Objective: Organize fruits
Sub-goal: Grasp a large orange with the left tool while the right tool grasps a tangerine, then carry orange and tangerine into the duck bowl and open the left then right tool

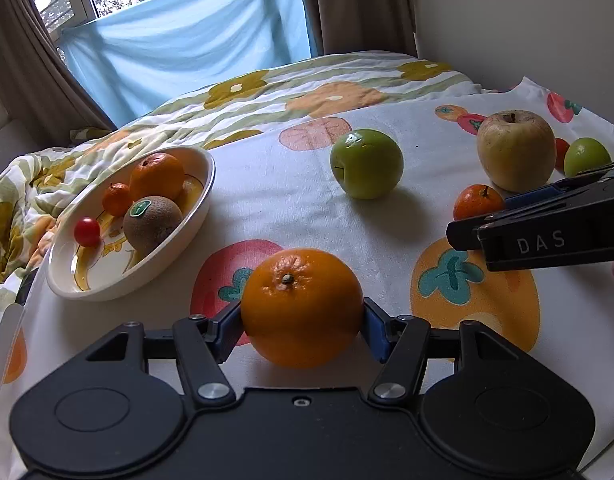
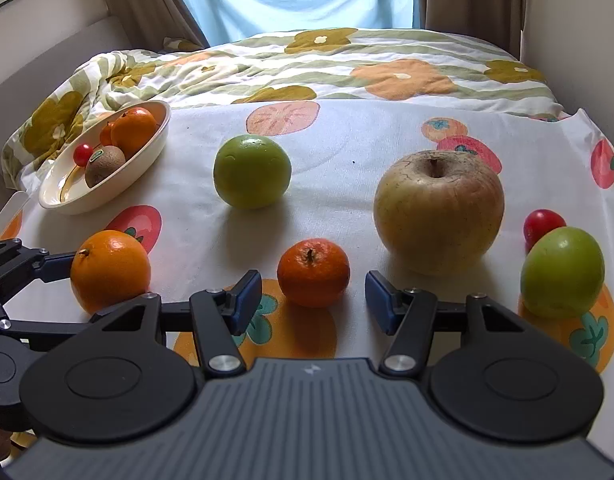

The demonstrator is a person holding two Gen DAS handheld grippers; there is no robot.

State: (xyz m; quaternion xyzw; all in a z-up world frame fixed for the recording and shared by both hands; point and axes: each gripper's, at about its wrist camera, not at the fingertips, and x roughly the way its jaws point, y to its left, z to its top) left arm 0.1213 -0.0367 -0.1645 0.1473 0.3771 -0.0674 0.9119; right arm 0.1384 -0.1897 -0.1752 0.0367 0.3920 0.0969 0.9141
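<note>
My left gripper is shut on a large orange, which rests on the fruit-print cloth; the orange also shows in the right wrist view. My right gripper is open, its jaws on either side of and just short of a small mandarin. A white oval dish at the left holds an orange, a small mandarin, a kiwi and a cherry tomato. A green apple and a yellow apple stand on the cloth.
A small green fruit and a cherry tomato lie at the right. A flowered quilt is bunched behind the cloth, with curtains and a blue sheet beyond. The right gripper's side shows in the left wrist view.
</note>
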